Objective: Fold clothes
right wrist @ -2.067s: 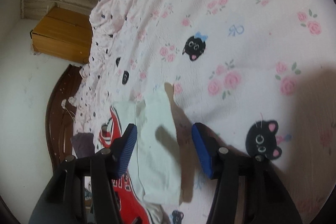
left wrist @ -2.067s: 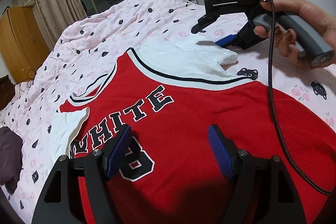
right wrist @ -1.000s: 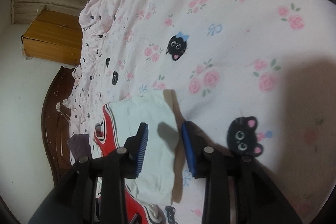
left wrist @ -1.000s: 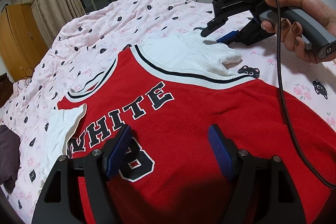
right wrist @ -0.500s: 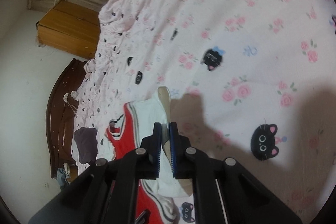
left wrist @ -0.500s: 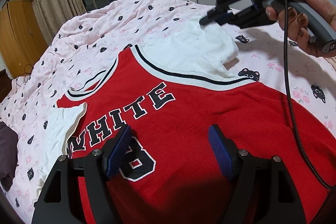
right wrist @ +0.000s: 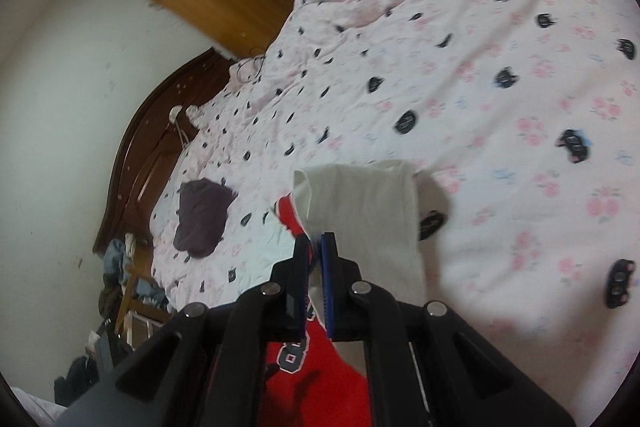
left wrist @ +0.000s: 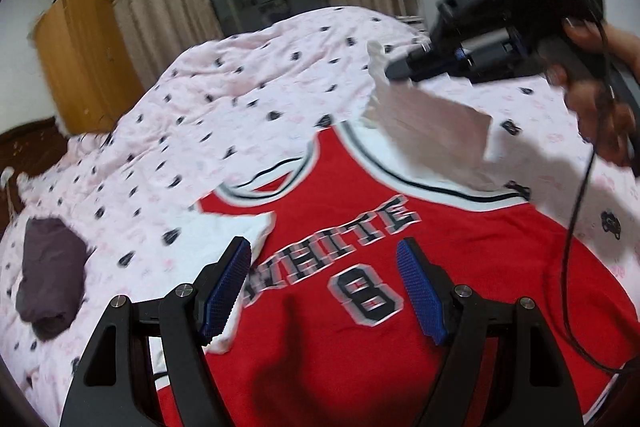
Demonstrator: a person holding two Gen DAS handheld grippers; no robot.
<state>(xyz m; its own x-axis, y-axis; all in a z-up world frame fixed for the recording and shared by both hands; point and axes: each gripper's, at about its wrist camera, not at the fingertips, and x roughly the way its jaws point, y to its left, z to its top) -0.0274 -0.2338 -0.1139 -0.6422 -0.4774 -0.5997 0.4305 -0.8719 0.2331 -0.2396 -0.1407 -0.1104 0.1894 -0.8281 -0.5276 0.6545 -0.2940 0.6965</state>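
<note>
One red jersey (left wrist: pixel 400 327) laid on one bed (left wrist: pixel 240 99), one white sleeve (left wrist: pixel 432 135) lifted, clamped by right gripper (right wrist: pixel 316 247), left gripper (left wrist: pixel 324 287) held apart, one dark garment (left wrist: pixel 48 275) beside.

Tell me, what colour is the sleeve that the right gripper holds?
White; the sleeve shows best in the left wrist view.

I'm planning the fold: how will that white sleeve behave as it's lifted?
Probably floppy: the sleeve sags below the right gripper, which is shut on its edge. Likely light, since one pinch raises it. It may tug the jersey it is joined to.
</note>
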